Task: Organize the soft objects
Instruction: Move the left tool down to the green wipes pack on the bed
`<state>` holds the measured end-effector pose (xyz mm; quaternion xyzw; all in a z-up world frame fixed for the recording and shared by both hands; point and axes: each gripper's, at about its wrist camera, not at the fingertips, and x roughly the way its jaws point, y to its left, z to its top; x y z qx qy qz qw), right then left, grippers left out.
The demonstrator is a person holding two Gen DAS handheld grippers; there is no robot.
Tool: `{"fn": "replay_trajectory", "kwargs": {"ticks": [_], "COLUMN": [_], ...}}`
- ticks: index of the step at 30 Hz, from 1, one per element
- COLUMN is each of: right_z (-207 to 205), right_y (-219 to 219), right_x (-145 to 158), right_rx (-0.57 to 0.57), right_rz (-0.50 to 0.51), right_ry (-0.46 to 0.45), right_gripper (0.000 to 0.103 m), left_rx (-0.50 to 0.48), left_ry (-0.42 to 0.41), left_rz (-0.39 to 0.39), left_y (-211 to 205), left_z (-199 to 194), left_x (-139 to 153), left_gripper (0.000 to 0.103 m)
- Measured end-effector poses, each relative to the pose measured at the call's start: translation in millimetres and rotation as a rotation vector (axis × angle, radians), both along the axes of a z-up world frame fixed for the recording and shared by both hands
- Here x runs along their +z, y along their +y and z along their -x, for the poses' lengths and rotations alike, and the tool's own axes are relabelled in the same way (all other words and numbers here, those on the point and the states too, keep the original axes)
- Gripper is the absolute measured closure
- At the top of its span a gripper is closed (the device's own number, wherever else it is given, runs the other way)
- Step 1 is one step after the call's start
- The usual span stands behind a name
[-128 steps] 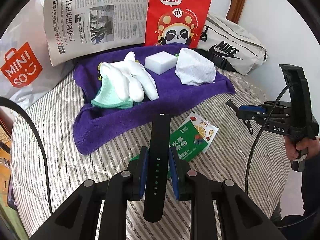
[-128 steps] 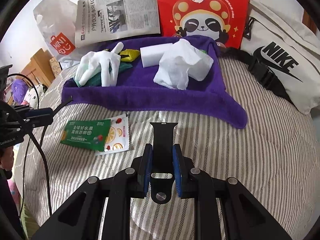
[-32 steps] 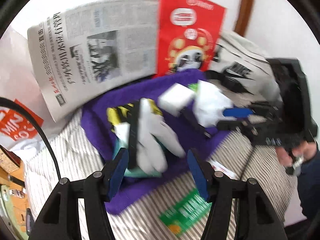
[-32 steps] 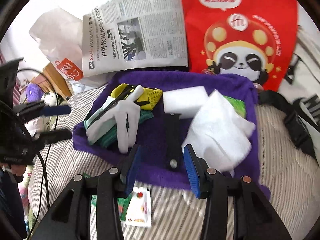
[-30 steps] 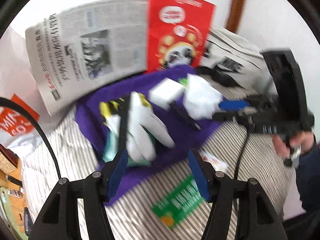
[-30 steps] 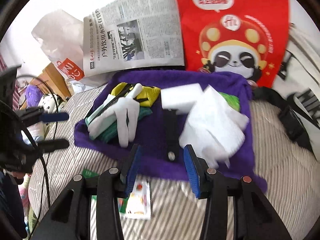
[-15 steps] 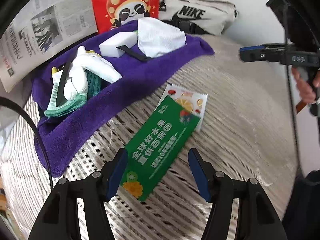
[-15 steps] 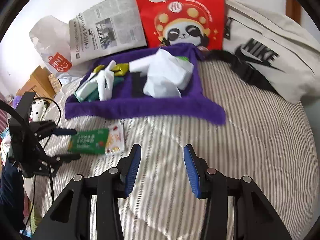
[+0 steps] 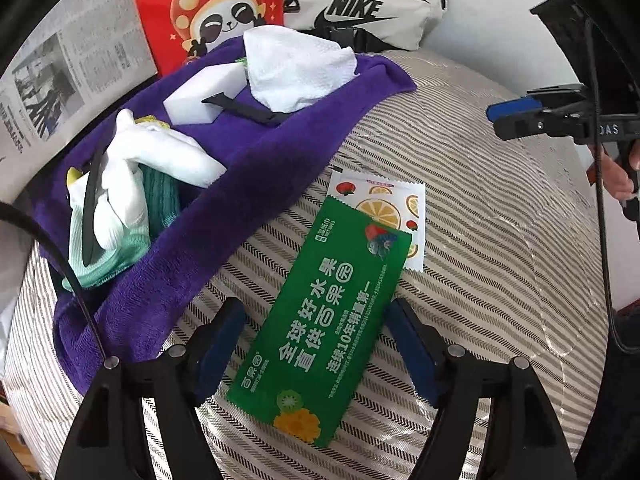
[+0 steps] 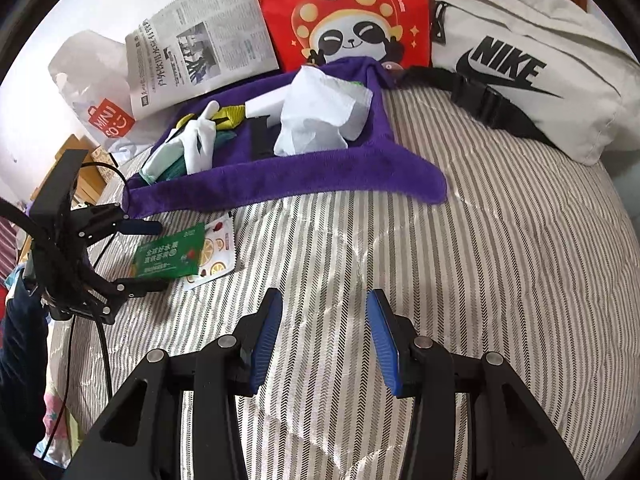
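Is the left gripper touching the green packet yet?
Cannot tell. In the left wrist view the open left gripper straddles the green packet, its right finger close against the packet's edge, but no clear gap or contact shows.

Bare striped bed (image 10: 500, 248) right of purple towel (image 10: 288, 176), green packet (image 9: 324, 332) between open left gripper (image 9: 316, 344) fingers, Nike bag (image 10: 520, 60) and red bag (image 10: 344, 12) walling the back

— What do the tools look like?
— The left tool (image 9: 314, 334) and right tool (image 10: 324, 336) are both matte black, with blue ribbed pads and silver screws at the joints.
— Any markings or cables?
— "DAS" lettering on the right one, black cables trailing, bare skin, a dark sleeve.
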<state>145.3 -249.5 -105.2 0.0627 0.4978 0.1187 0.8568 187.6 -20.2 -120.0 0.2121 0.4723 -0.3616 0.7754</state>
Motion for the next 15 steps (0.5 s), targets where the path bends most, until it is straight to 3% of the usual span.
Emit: {"fn": "replay_trajectory", "kwargs": {"ticks": [2, 7, 15], "right_z": [-1, -4, -8], "right_y": [0, 5, 14], "right_x": [-3, -11, -13], "right_rx": [-0.001, 0.009, 0.030], "right_rz": [-0.005, -0.013, -0.014], "right_ry": [0.007, 0.026, 0.028], "right_gripper": [0.058, 0.059, 0.058], "left_rx": [-0.006, 0.013, 0.059], "left_ry": [-0.001, 0.005, 0.042], "left_rz": [0.003, 0.005, 0.017], "left_y": [-1, -3, 1], "left_z": [1, 8, 10], "left_x": [-1, 1, 3], "left_gripper": [0.045, 0.063, 0.069]}}
